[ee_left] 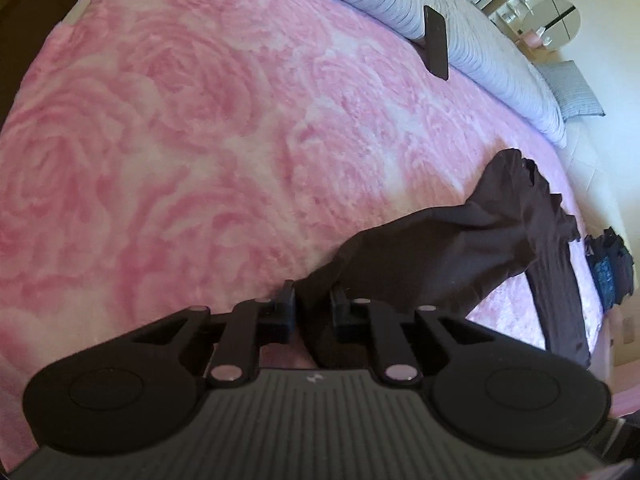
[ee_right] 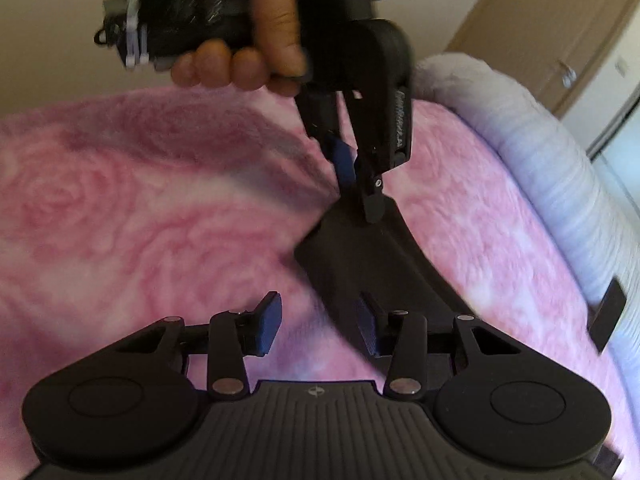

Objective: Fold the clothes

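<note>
Left claw (ee_left: 314, 304) is clamped on a dark brown garment (ee_left: 452, 240), which trails away ahead and to its right across the pink rose blanket (ee_left: 180, 140). From the right wrist, the right claw (ee_right: 320, 324) stands open, empty, the garment (ee_right: 360, 256) just ahead, pinched by the left claw (ee_right: 362, 196) in a hand (ee_right: 248, 40).

Both wrist cameras look closely down their fingers, sharing the pink blanket (ee_left: 180, 140) and dark garment (ee_right: 360, 256).
</note>
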